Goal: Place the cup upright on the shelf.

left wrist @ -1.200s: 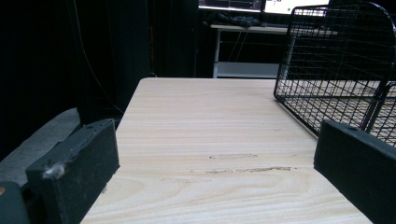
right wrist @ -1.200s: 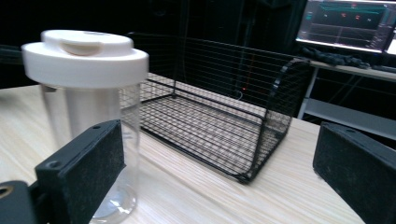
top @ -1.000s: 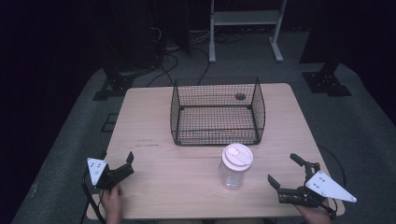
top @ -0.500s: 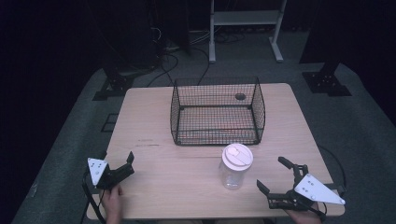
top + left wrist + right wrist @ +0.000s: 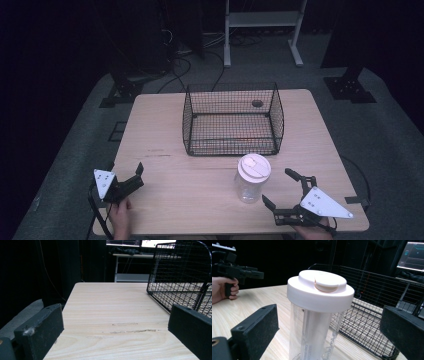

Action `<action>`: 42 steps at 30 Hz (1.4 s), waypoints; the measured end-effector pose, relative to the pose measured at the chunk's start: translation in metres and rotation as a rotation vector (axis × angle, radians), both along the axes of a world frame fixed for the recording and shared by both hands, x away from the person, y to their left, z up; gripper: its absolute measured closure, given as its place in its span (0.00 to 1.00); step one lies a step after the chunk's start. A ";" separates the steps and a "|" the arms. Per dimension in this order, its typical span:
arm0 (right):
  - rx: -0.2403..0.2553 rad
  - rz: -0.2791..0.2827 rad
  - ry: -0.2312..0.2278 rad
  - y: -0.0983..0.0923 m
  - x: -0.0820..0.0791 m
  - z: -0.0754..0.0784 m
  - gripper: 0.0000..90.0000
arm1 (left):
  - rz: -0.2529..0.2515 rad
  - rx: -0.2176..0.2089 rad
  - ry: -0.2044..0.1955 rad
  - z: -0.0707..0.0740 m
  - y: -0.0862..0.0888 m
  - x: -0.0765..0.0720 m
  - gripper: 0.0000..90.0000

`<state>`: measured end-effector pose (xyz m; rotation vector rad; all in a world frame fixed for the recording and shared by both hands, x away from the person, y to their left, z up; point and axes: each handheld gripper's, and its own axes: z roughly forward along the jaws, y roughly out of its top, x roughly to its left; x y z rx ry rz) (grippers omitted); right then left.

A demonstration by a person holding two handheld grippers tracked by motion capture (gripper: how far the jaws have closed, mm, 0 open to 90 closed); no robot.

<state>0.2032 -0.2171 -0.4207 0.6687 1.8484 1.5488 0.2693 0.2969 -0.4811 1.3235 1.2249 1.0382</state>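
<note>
A clear bottle [image 5: 252,178] with a white flip-top lid [image 5: 321,289] stands upright on the wooden worktop [image 5: 200,165], just in front of the wire basket [image 5: 233,120] and a little right of the middle. In the right gripper view its base is cut off by the bottom of the frame, and what sits inside the clear wall is hard to make out beyond a pale inner tube. The right gripper [image 5: 287,193] lies low near the front right corner of the worktop, close to the front edge, its jaws spread wide and pointing at the bottle from the right, with open space on both sides of the bottle and no contact. The left gripper [image 5: 134,176] rests near the front left corner, held by a hand [image 5: 120,219] partly cut off at the frame's lower edge; its jaws are released and hold nothing. Between the left gripper and the bottle runs a broad stretch of bare wood. The room behind the worktop is too dark to read, apart from cables and a white stand [image 5: 262,20].
</note>
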 end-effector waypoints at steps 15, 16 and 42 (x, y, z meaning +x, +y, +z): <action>-0.019 0.000 0.002 0.019 0.012 0.000 0.00 | -0.001 -0.002 -0.002 0.000 0.000 0.000 0.00; -0.019 0.001 0.006 0.020 0.013 -0.001 0.00 | -0.001 -0.002 -0.003 0.000 0.000 0.000 0.00; -0.040 -0.019 -0.007 0.048 0.036 -0.003 0.00 | -0.001 0.002 -0.007 0.000 0.000 0.000 0.00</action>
